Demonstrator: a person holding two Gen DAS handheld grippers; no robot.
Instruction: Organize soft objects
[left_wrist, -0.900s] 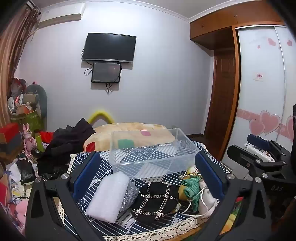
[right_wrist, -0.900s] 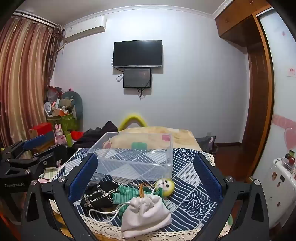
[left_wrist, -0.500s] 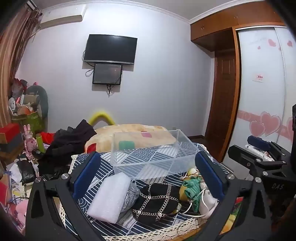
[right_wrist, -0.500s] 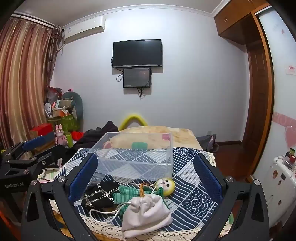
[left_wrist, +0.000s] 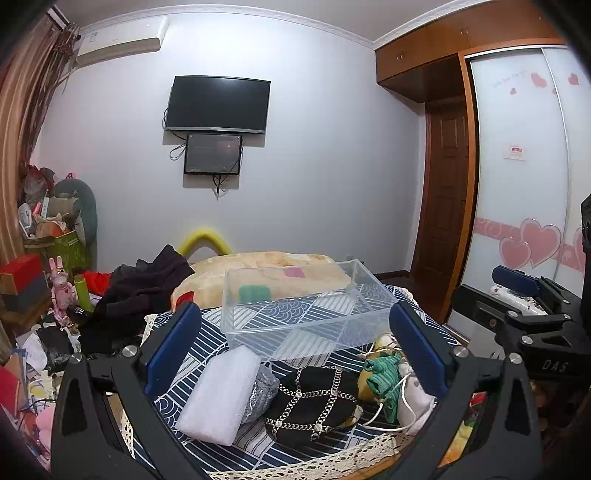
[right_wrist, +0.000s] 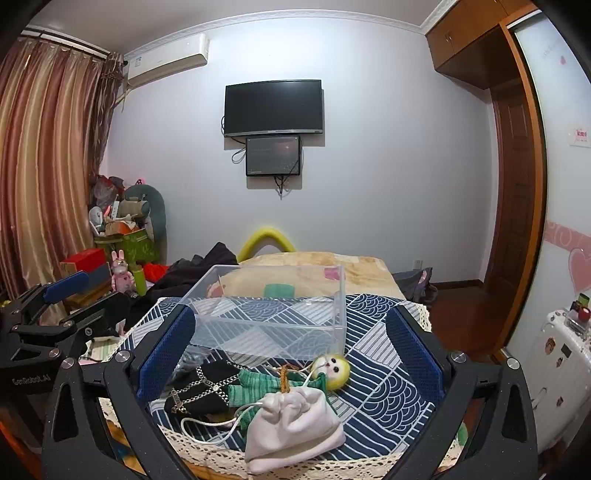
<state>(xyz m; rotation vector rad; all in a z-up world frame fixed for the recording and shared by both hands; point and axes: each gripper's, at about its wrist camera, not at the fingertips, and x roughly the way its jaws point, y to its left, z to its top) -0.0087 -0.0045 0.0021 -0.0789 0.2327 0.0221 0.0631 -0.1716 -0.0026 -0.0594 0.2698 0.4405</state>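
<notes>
**Both tongs spread wide above the soft things on the table**

I hold my left gripper (left_wrist: 295, 354) tipped slightly downward, its blue-padded jaws spread fully and pinching nothing. Between them I see a white foam block (left_wrist: 218, 397) lying on the navy patterned tablecloth with a lace edge (left_wrist: 207, 321). Touching its right side is a crumpled silvery plastic bag (left_wrist: 263, 391), then a black pouch crossed with silver chains (left_wrist: 314, 397). A knitted doll in green clothes with a yellow head (left_wrist: 380, 380) is half hidden behind my right-hand pad.

My right gripper (right_wrist: 290, 358) points the same way, also tipped slightly down, jaws wide apart and empty. In front of it a white drawstring cloth bag (right_wrist: 293, 424) sits at the table's near edge, resting partly over the doll (right_wrist: 295, 378); the black pouch (right_wrist: 201, 393) lies just left of it.

Behind all of these stands an empty clear plastic rectangular box (right_wrist: 269, 314) on the cloth.

From the right wrist view, my left gripper's body (right_wrist: 44, 332) shows at the left with white lettering that seems to read "GenRobot.AI". From the left wrist view, the other gripper (left_wrist: 524, 321) carries letters like "DAS", partly cut off.

A dark television (right_wrist: 273, 107) hangs on the far wall. The small sign on the white sliding wardrobe door with pink hearts (left_wrist: 517, 184) is too small to read.
</notes>
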